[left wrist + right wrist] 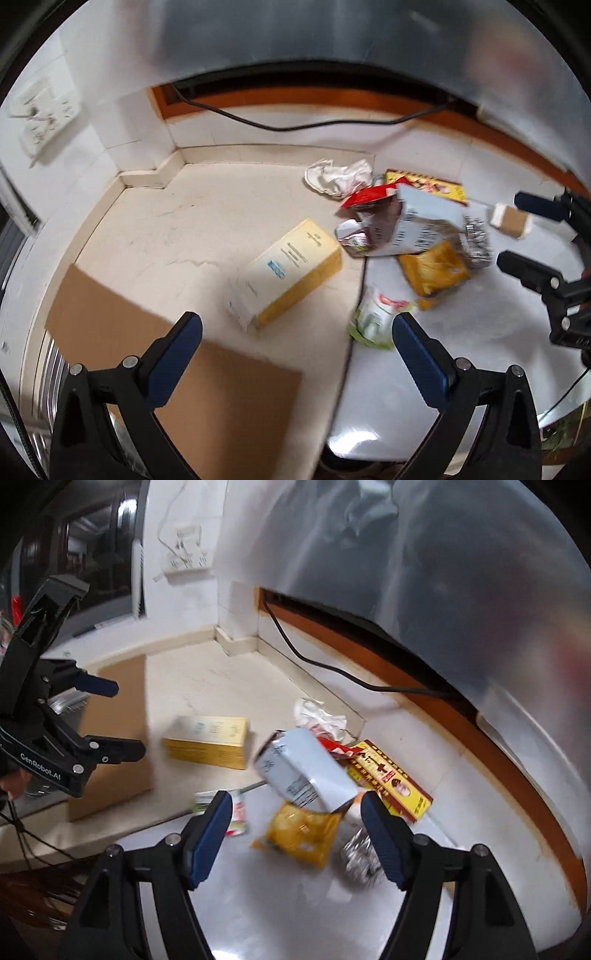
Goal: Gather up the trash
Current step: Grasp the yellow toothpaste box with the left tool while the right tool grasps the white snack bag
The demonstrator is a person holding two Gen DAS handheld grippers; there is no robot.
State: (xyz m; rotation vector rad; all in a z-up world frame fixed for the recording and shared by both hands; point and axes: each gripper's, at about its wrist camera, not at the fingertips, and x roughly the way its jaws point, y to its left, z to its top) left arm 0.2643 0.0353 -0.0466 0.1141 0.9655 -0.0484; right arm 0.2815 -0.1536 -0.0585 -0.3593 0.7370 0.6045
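A heap of trash lies on the white counter (258, 904): a tilted grey-white carton (303, 768), a yellow packet (299, 834), crumpled foil (360, 856), a green-white wrapper (236, 812), a red wrapper (332, 747), a red-yellow box (391, 779) and crumpled white paper (317, 716). My right gripper (295, 799) stands open just short of the carton, its pads not touching it. A yellow box (291, 269) lies apart to the left, beyond my open left gripper (297, 325). The right gripper (509, 228) shows at the left wrist view's right edge.
A flat brown cardboard sheet (147, 332) lies at the counter's near left. A small cardboard box (511, 219) sits beside the heap. A black cable (295, 125) runs along the tiled back wall under a large silvery appliance (332, 33). Wall sockets (40, 118) are at the left.
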